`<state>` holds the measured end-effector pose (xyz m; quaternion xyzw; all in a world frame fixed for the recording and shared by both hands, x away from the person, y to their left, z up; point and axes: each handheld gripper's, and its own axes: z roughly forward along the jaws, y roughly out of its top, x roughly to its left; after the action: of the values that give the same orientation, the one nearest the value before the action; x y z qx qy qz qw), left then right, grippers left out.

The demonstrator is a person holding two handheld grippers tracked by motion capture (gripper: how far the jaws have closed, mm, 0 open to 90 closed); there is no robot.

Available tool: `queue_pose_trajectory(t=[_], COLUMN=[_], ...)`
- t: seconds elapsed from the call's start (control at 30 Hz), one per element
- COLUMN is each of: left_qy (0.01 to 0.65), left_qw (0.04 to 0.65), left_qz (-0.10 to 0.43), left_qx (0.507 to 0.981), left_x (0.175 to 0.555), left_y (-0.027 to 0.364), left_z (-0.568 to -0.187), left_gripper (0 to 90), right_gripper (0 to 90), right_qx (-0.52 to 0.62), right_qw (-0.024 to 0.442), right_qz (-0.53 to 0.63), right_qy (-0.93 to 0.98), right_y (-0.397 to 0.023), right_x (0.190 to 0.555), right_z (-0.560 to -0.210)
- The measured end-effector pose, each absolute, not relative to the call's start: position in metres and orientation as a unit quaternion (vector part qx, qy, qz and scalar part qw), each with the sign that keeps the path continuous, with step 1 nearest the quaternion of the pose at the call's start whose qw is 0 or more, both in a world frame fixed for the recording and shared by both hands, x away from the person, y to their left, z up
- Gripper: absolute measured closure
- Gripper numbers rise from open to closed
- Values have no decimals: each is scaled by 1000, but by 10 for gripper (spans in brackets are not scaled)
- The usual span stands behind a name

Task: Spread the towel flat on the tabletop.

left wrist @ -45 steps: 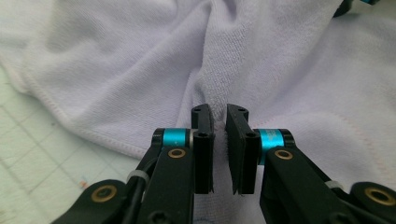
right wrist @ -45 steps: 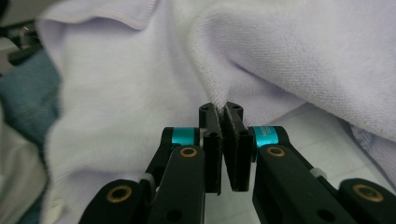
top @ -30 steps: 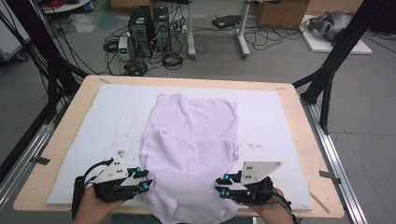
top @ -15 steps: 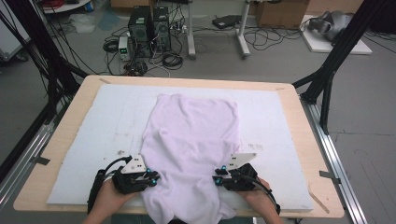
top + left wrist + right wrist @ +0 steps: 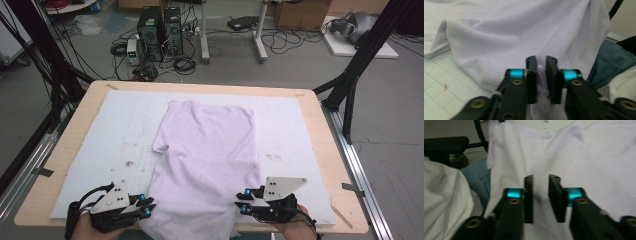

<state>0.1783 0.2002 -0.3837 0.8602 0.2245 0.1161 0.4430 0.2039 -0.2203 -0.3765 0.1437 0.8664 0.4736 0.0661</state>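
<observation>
Shirt [image 5: 207,160], pale lilac, lies spread on the white mat [image 5: 100,145] on the table [image 5: 60,150], its near end hanging over the table edge toward the person's lap. Left gripper [image 5: 145,206]: the fingers [image 5: 532,75] are nearly closed, with a bunch of the shirt's left edge pinched between them. Right gripper [image 5: 243,202]: the fingers [image 5: 529,197] stand slightly apart, with cloth between them but seemingly not clamped. If both hands pull now, the right side may slip free, dragging the shirt crooked.
</observation>
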Motion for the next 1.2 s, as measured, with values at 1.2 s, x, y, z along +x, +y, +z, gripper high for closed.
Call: queue_pose_trajectory(t=[1.2], left_qy=[249], left_qw=[430], left_qz=[126], left_qx=[858], left_x=[204], left_y=[220], left_z=[-413], left_gripper=[656], right_gripper=[670], right_qx=[149], right_qw=[43], right_qz=[421], right_qy=[894], right_y=[-218], right_x=[222], right_z=[-406])
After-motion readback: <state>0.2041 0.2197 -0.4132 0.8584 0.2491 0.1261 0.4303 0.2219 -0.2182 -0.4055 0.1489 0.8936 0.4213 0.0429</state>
